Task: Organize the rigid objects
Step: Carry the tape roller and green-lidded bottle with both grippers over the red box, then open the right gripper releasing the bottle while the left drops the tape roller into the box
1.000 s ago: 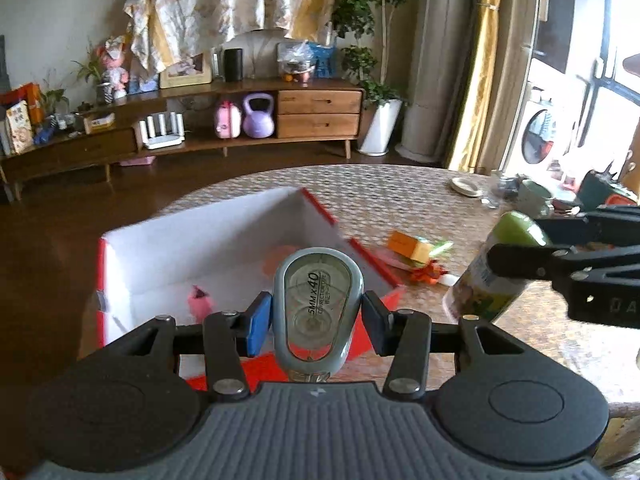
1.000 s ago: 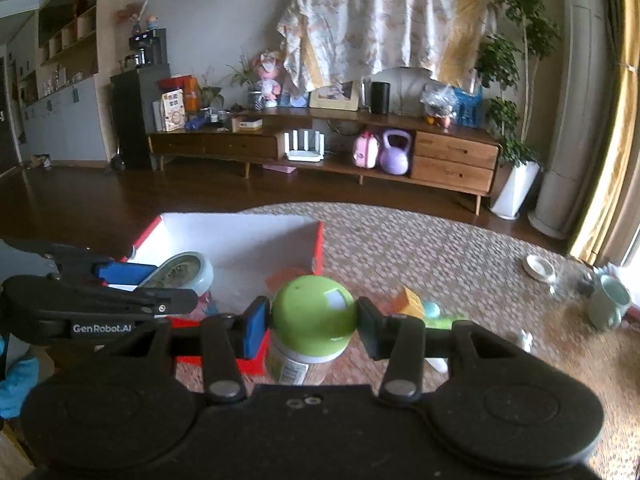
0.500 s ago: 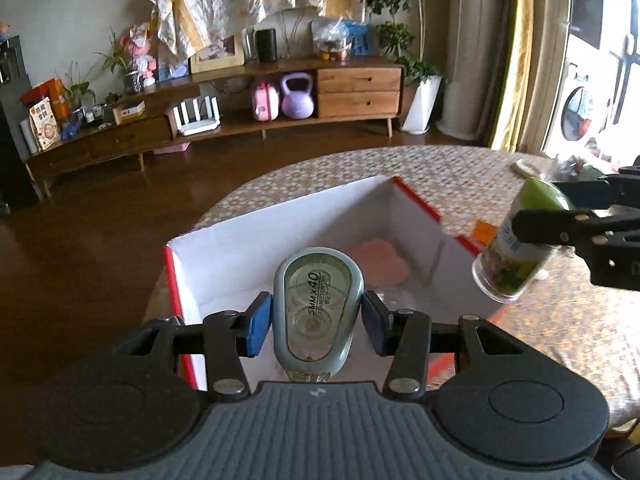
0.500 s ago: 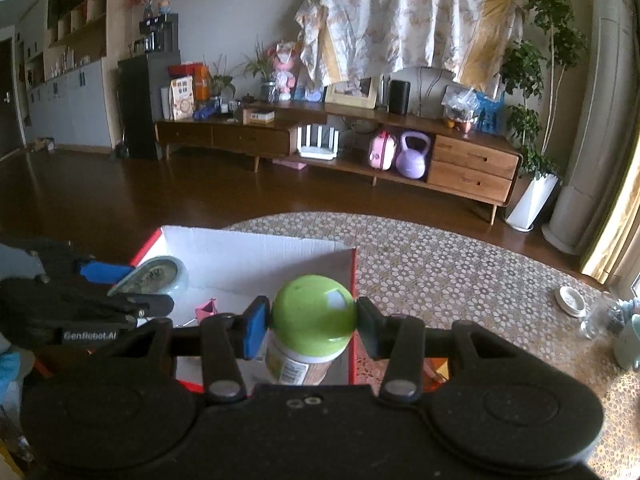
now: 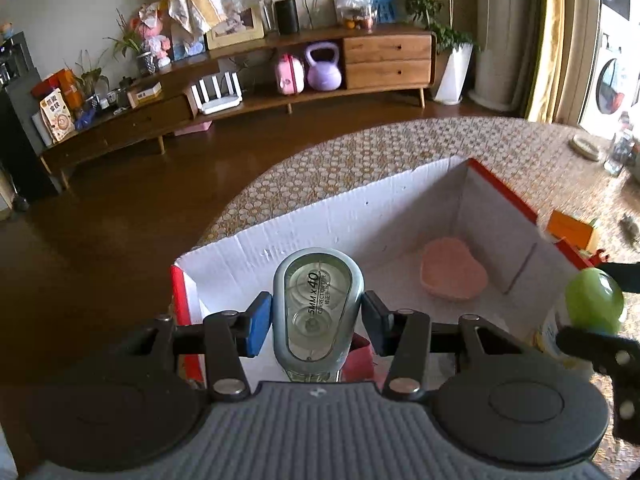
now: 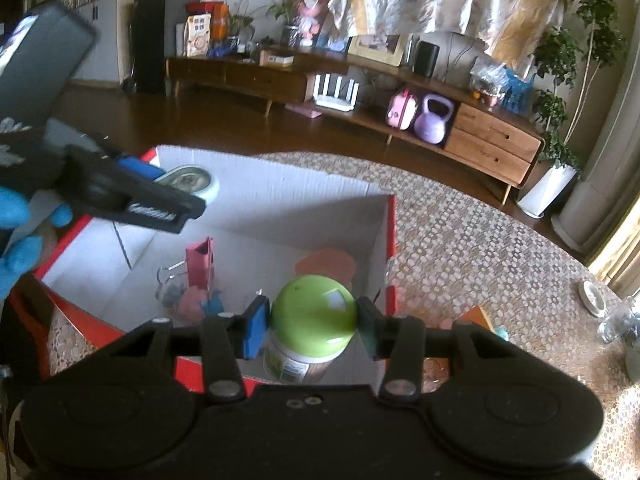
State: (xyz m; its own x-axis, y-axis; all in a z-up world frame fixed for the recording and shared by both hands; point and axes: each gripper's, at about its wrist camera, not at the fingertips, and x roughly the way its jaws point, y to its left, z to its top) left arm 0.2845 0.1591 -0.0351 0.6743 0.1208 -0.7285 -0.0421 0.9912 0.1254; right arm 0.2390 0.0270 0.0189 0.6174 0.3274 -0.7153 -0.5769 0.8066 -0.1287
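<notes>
My left gripper (image 5: 317,322) is shut on a grey correction tape dispenser (image 5: 318,308), held over the near left corner of an open white cardboard box (image 5: 360,216) with red outer sides. My right gripper (image 6: 312,326) is shut on a bottle with a green domed cap (image 6: 313,312), hanging over the box's right side. In the left wrist view the bottle (image 5: 594,300) shows at the right edge. In the right wrist view the left gripper (image 6: 160,200) with the dispenser (image 6: 188,182) shows at upper left. A pink heart-shaped dish (image 5: 454,274) and binder clips (image 6: 200,264) lie inside the box.
The box (image 6: 280,204) stands on a round table with a patterned cloth (image 6: 480,240). An orange block (image 5: 570,230) and small items lie right of the box. A small dish (image 5: 586,146) and cups are at the far right. A blue-gloved hand (image 6: 24,232) holds the left gripper.
Both grippers moved left and down over the box, each keeping its object. The box now fills more of both views and its contents show.
</notes>
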